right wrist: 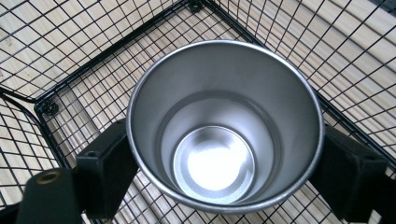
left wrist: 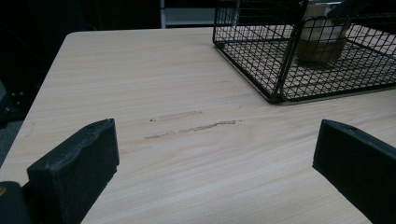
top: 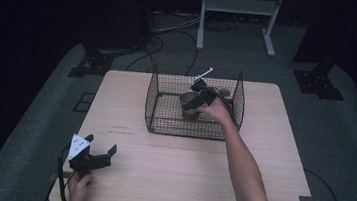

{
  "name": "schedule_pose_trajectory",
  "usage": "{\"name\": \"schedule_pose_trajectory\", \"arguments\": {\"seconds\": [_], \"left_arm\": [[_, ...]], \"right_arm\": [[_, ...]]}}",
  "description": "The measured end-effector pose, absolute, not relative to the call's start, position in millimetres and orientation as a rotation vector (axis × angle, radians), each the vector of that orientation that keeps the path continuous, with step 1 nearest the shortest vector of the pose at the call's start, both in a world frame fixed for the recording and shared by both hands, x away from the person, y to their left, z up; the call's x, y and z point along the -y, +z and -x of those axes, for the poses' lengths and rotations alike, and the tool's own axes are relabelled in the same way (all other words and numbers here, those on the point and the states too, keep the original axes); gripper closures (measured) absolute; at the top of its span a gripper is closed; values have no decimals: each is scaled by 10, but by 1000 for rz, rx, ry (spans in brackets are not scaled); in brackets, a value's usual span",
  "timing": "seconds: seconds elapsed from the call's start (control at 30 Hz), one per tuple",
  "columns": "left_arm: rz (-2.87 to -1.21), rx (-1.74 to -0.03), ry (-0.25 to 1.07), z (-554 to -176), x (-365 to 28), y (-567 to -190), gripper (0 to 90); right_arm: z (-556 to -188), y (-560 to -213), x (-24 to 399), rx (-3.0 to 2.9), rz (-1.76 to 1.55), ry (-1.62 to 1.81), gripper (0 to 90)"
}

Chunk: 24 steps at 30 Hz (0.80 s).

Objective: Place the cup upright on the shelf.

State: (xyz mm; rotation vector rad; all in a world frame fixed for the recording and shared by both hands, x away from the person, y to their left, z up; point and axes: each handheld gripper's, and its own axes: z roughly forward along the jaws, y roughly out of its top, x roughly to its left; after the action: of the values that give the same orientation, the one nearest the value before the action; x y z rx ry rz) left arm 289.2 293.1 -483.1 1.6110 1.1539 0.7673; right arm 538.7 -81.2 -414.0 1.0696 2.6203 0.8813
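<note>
A wooden table (top: pixel 158 179) is being seen from above, standing on a grey floor (top: pixel 344 128) with cables (top: pixel 174 27) trailing at the far side. A black wire basket (top: pixel 156 98) is being kept on the far half of the table, near its middle, with its near side open. A steel cup (right wrist: pixel 224 135) is being held upright inside the basket, toward its right part, with its mouth facing up and its inside bare. The cup is being clasped by the right gripper (top: pixel 201 97), one jaw pressing on each side of the wall just below the rim. The left gripper (top: pixel 98 153) is being held over the near left corner of the table, well apart from the basket, with its jaws spread wide and nothing between them. Faint scuff marks (left wrist: pixel 191 127) are being shown on the wood ahead of the left jaws.
</note>
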Motion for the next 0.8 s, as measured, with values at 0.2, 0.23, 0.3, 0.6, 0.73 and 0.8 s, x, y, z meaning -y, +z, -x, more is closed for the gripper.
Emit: {"name": "schedule_pose_trajectory", "arguments": {"seconds": [0.2,0.23,0.3,0.6,0.73,0.8], "left_arm": [[-1611,-1154,767,-2891,-2933,-4830,0],[-1611,-1153,767,-2890,-2932,-4830,0],[-1612,-1153,766,-2889,-2931,-4829,0],[-1611,-1155,767,-2892,-2933,-4830,0],[-1613,-1153,766,-2892,-2930,-4831,0],[-1611,-1154,766,-2892,-2929,-4831,0]], "right_arm": [[-5364,-4117,810,-2627,-1046,866,140],[-5364,-4117,810,-2627,-1046,866,140],[-5358,-4116,810,-2631,-1043,859,134],[-5339,-4104,797,-2633,-1013,836,127],[-5335,-4104,803,-2632,-1017,834,124],[-5331,-4099,801,-2633,-1008,830,123]]}}
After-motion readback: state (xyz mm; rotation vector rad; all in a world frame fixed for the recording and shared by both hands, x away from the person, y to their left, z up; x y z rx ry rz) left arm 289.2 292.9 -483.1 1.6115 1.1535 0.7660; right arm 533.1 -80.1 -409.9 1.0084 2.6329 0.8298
